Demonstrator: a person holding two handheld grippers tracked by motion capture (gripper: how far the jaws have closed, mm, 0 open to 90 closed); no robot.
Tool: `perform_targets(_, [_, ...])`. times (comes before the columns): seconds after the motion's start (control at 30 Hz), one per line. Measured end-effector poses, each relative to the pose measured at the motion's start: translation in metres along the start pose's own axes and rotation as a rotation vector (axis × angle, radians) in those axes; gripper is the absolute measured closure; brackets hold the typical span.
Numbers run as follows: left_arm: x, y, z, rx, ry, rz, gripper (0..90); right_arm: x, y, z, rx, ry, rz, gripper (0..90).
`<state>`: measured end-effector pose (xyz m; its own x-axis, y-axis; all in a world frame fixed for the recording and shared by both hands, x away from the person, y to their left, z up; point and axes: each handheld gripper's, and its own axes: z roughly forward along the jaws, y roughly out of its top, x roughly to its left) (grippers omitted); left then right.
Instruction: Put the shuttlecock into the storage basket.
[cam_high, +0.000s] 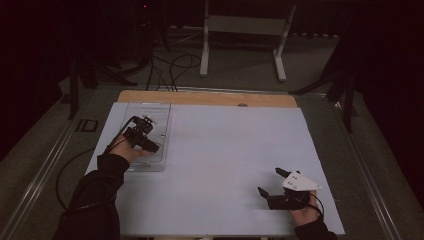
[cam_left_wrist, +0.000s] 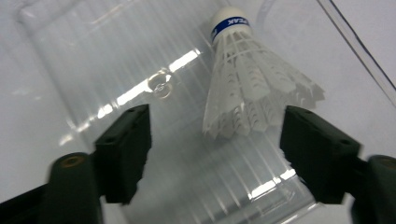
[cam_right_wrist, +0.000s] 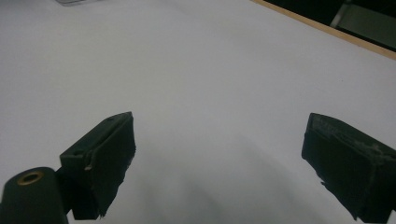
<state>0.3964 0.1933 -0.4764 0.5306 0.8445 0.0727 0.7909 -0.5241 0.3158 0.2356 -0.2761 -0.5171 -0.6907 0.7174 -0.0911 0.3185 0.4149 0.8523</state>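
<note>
Shuttlecock: a white feathered shuttlecock (cam_left_wrist: 254, 88) with a blue band round its cork lies on its side on the ribbed floor of a clear plastic tray (cam_left_wrist: 93, 60), cork pointing away from the left gripper, skirt toward it.
Left gripper: the left gripper (cam_left_wrist: 215, 140) hangs over the tray with its black jaws spread wide; the shuttlecock's skirt sits just beyond the gap, nearer the jaw at the right of the left gripper view, and neither pad presses on it.
Left hand: seen from above, a dark-sleeved arm brings the left gripper (cam_high: 150, 145) over the tray (cam_high: 162, 112) at the left side of the table.
Right gripper: near the table's front right corner, the right gripper (cam_high: 270, 181) rests low over bare white table (cam_high: 225, 150), jaws spread apart with nothing between them; a grey three-cornered plate sits on top of it.
Spacing: the two grippers are well apart.
Beyond: a wooden strip (cam_high: 210, 98) edges the table's far side; past it, cables (cam_high: 170, 67) trail on the floor beside a white metal frame (cam_high: 245, 35).
</note>
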Motion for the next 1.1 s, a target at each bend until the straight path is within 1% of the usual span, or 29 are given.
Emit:
perform_targets(0.03, [0.0, 0.0, -0.003, -0.003, 0.008, -0.004, 22.9, 0.0, 0.0, 0.0, 0.0, 0.001, 0.0, 9.6])
perform_targets(0.1, [0.001, 0.0, -0.008, -0.007, 0.004, -0.02, 18.2, 0.0, 0.0, 0.0, 0.002, 0.001, 0.0, 9.6])
perform_targets(0.13, [0.001, 0.0, -0.011, -0.014, 0.009, -0.026, 15.6, 0.0, 0.0, 0.0, 0.002, 0.001, 0.0, 9.6])
perform_targets(0.17, [0.001, 0.0, -0.013, -0.021, 0.011, -0.026, 15.3, 0.0, 0.0, 0.0, 0.002, 0.001, -0.001, 9.6])
perform_targets(0.2, [0.002, 0.0, -0.015, -0.03, 0.006, -0.031, 13.9, 0.0, 0.0, 0.0, 0.003, 0.001, -0.002, 9.6])
perform_targets(0.23, [0.003, 0.0, -0.018, -0.035, -0.022, -0.028, 9.2, 0.0, 0.0, 0.0, 0.003, 0.001, -0.001, 9.5])
perform_targets(0.27, [0.004, -0.001, -0.02, -0.041, -0.035, -0.025, 2.3, 0.0, 0.0, 0.0, 0.002, 0.001, 0.0, 9.6])
perform_targets(0.3, [0.004, -0.001, -0.022, -0.043, -0.04, -0.021, 0.8, 0.0, 0.0, 0.0, 0.002, -0.001, -0.001, 9.6])
perform_targets(0.33, [0.004, -0.001, -0.023, -0.044, -0.045, -0.016, 0.4, 0.0, 0.0, 0.0, 0.003, 0.0, -0.001, 9.6])
perform_targets(0.37, [0.004, -0.001, -0.025, -0.051, -0.037, -0.015, 0.0, 0.0, 0.0, 0.0, 0.002, 0.0, -0.001, 9.6])
perform_targets(0.5, [0.003, 0.0, -0.033, -0.084, -0.064, -0.015, 0.0, 0.0, 0.0, 0.0, 0.002, -0.001, 0.0, 9.6])
perform_targets(0.57, [0.002, 0.0, -0.036, -0.098, -0.069, -0.014, 0.0, 0.0, 0.0, 0.0, 0.002, -0.002, 0.0, 9.6])
perform_targets(0.6, [0.001, 0.0, -0.037, -0.098, -0.077, -0.008, 0.0, 0.0, 0.0, 0.0, 0.002, -0.002, 0.0, 9.6])
perform_targets(0.77, [-0.002, 0.001, -0.039, -0.099, -0.084, 0.004, 0.0, 0.0, 0.0, 0.0, 0.002, -0.002, 0.0, 9.6])
perform_targets(0.8, [-0.004, 0.001, -0.04, -0.109, -0.096, 0.013, 0.0, 0.0, 0.0, 0.0, 0.002, -0.002, 0.0, 9.6])
perform_targets(0.87, [-0.005, 0.002, -0.041, -0.126, -0.104, 0.013, 0.0, 0.0, 0.0, 0.0, 0.002, -0.002, 0.0, 9.5])
perform_targets(0.9, [-0.006, 0.002, -0.042, -0.137, -0.108, 0.021, 0.0, 0.0, 0.0, 0.0, 0.002, -0.001, 0.0, 9.6])
perform_targets(0.97, [-0.007, 0.002, -0.044, -0.165, -0.113, 0.024, 0.0, 0.0, 0.0, 0.0, 0.001, -0.003, -0.001, 9.6])
perform_targets(1.03, [-0.007, 0.003, -0.047, -0.191, -0.137, 0.023, 0.0, 0.0, 0.0, 0.0, 0.001, -0.003, 0.0, 9.6])
perform_targets(1.1, [-0.008, 0.004, -0.049, -0.212, -0.143, 0.029, 0.0, 0.0, 0.0, 0.0, 0.002, -0.003, -0.001, 9.6])
